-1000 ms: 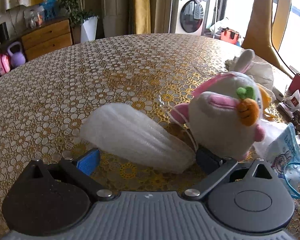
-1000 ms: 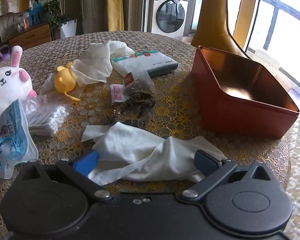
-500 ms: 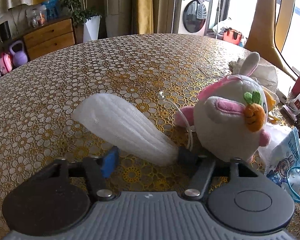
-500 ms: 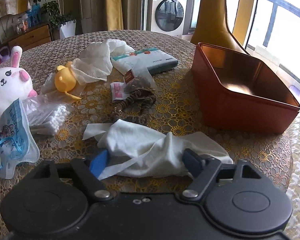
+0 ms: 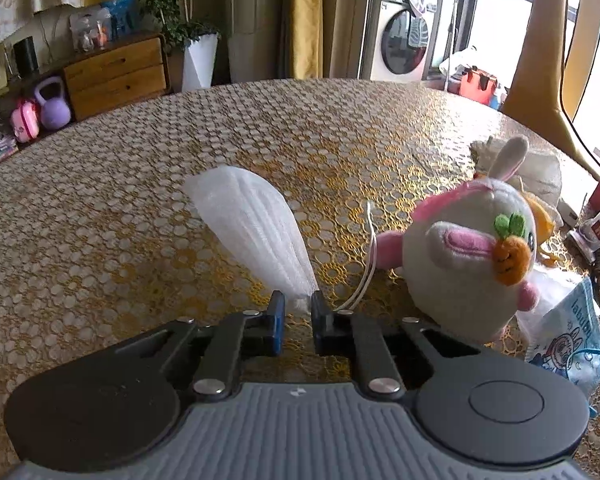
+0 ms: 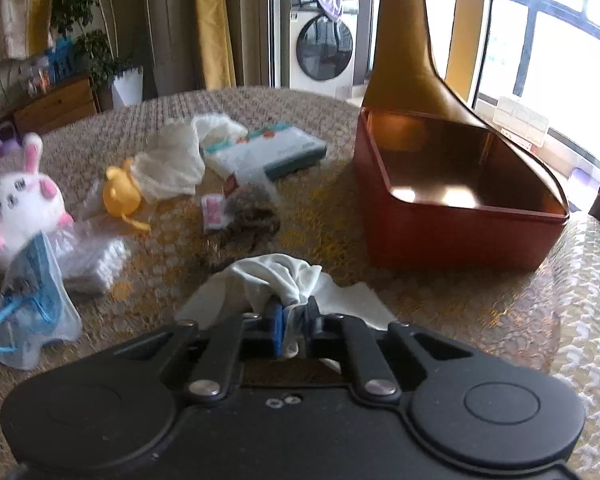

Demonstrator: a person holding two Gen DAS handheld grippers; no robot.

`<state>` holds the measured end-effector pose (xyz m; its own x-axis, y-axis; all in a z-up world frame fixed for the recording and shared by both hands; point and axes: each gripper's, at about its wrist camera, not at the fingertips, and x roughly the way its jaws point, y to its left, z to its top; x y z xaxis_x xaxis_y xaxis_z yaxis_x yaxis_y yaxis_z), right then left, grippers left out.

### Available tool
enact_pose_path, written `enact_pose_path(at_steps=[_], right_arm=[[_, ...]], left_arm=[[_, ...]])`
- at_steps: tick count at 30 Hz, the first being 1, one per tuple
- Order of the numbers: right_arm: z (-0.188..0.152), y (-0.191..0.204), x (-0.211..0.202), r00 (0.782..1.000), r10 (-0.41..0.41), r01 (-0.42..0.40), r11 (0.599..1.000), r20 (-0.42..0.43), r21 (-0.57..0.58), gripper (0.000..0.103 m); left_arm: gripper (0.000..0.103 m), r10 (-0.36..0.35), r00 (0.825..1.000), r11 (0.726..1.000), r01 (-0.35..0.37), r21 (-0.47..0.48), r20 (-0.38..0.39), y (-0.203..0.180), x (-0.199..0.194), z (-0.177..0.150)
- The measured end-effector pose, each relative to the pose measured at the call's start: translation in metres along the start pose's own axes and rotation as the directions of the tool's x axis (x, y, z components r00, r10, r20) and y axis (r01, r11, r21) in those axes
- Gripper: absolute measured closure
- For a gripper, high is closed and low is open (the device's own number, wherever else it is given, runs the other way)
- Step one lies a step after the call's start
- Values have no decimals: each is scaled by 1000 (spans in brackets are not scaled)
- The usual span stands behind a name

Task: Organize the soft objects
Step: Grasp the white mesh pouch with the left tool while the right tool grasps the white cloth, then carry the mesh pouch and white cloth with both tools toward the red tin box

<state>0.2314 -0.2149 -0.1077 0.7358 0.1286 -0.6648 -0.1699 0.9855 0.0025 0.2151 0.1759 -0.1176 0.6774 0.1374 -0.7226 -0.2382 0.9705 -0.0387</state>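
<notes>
White pleated face mask (image 5: 252, 236): lies on the gold lace-patterned tablecloth (image 5: 140, 200), fanned out away from the left gripper (image 5: 297, 306). Its near end is bunched and pinched between the jaws, which have just been closing and now clamp it. A thin white ear loop (image 5: 366, 264) trails from that end toward the plush rabbit (image 5: 472, 264).

Plush rabbit: white and pink, felt carrot on its head, standing upright just right of the mask, on the cloth.

White soft cloth (image 6: 284, 276): crumpled, gathered into the right gripper (image 6: 294, 314), whose jaws have just been closing and now bite on a fold of it. The rest of the cloth spreads over the tablecloth on both sides of the jaws.

Red-brown tin box (image 6: 460, 236): open-topped, copper inside, right of and beyond the soft cloth, apart from it.

Printed child's mask (image 6: 32, 300): blue-edged, left of the soft cloth, beside a clear bag of cotton swabs (image 6: 96, 260).

Yellow toy (image 6: 122, 196): left of and beyond the soft cloth, against a white gauze cloth (image 6: 172, 164).

Tissue pack (image 6: 264, 152): flat, teal-edged, beyond the soft cloth.

Brown scrunchie (image 6: 252, 224): directly beyond the soft cloth, with a small pink packet (image 6: 214, 210) at its left; details blurred.
</notes>
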Motion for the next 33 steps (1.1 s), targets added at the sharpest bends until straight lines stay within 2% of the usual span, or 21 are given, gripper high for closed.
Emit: enact_pose_path(at_steps=[13, 21, 26, 29, 33], right_arm=[[25, -26, -58, 989, 90, -96, 994, 116, 54, 95], [39, -38, -87, 978, 140, -153, 985, 157, 80, 95], [47, -43, -102, 969, 152, -169, 983, 196, 74, 95], [47, -44, -105, 968, 153, -170, 983, 200, 70, 95], [43, -45, -102, 970, 157, -173, 982, 187, 73, 95]], left_arm=[[92, -35, 995, 999, 36, -16, 94, 6, -64, 14], [96, -100, 986, 995, 102, -6, 131, 0, -105, 24], [96, -111, 986, 994, 110, 21, 124, -6, -115, 23], [96, -118, 988, 993, 118, 2, 100, -5, -113, 20], [95, -71, 993, 997, 72, -2, 95, -5, -110, 14]])
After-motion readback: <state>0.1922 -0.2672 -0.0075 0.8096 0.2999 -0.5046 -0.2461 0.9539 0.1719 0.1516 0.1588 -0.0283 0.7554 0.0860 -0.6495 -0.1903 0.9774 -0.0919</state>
